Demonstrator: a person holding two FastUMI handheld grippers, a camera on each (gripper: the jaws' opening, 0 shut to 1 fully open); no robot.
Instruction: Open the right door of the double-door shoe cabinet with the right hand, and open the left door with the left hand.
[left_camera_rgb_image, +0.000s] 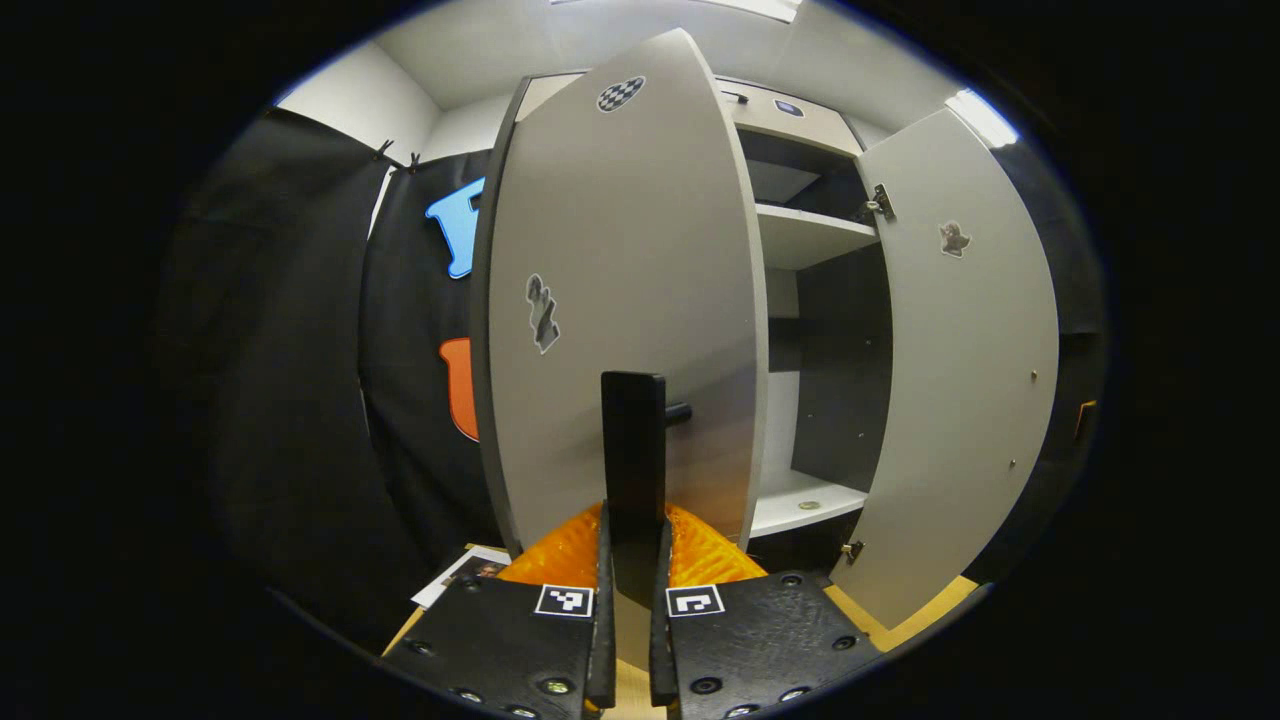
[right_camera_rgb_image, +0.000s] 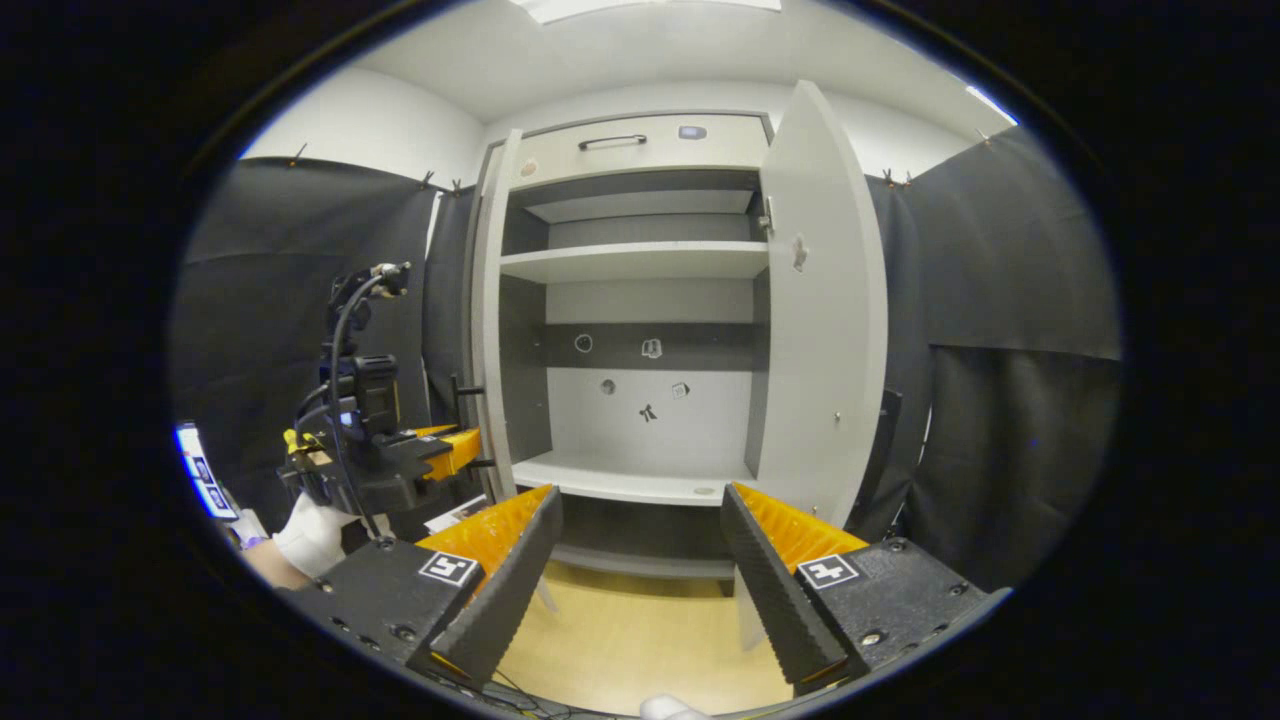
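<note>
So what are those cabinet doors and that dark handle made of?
The left door and right door look like laminated board with a matte light-grey finish: flat, even faces and thin square edges. The handle, clamped in the left tongs, is a dark matte bar, possibly painted metal or plastic.

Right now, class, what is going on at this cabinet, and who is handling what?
A person works a shoe cabinet with two handheld grippers. The left gripper is shut on the left door's handle, with the left door swung well open. The right gripper hangs open in front of the shelves, touching nothing. The right door already stands open. The shelves look bare apart from small stickers on the back panel.
</note>
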